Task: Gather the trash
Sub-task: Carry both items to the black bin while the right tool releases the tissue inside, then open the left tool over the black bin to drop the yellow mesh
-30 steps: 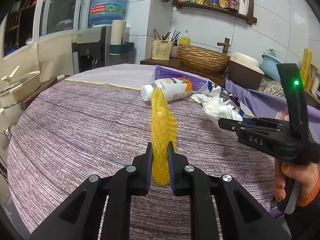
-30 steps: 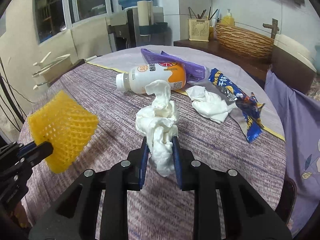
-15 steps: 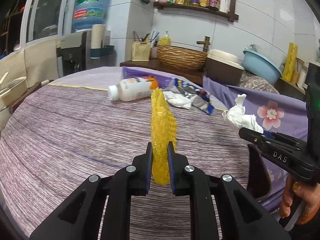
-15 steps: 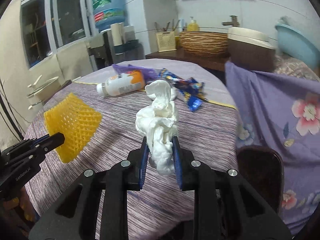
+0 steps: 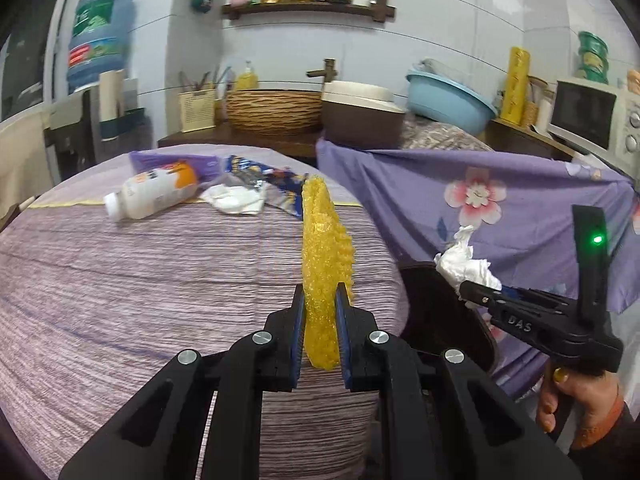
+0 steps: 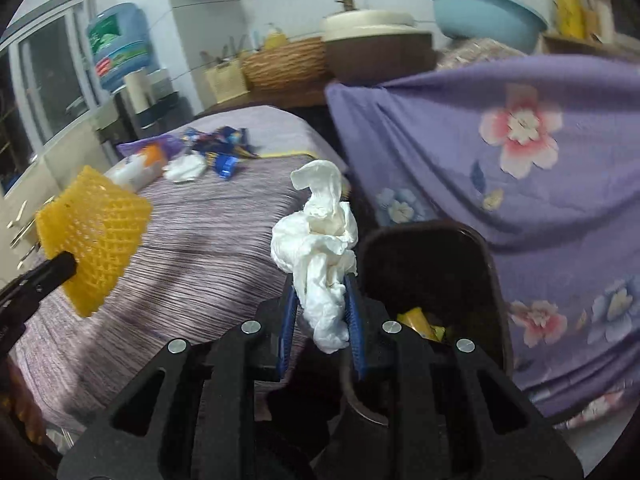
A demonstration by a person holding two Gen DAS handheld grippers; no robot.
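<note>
My left gripper (image 5: 319,304) is shut on a yellow foam net (image 5: 322,256) and holds it above the table's right edge; the net also shows in the right wrist view (image 6: 94,236). My right gripper (image 6: 320,304) is shut on a crumpled white tissue (image 6: 320,240), held beside the rim of a dark brown trash bin (image 6: 460,248). The bin (image 5: 424,300) stands off the table's edge, with yellow wrappers (image 6: 420,320) inside. On the far table lie a white bottle (image 5: 152,190), another tissue (image 5: 236,200) and blue snack wrappers (image 5: 276,184).
The round table (image 5: 140,280) has a purple striped cloth. A purple flowered cloth (image 6: 520,160) drapes furniture right of the bin. A counter behind holds a wicker basket (image 5: 272,110), a brown pot (image 5: 360,116) and a blue basin (image 5: 448,100). A water dispenser (image 5: 96,40) stands at the far left.
Both grippers have swung right, off the table's middle toward its right edge. The trash bin has come into view under the right gripper. Both still hold their items.
</note>
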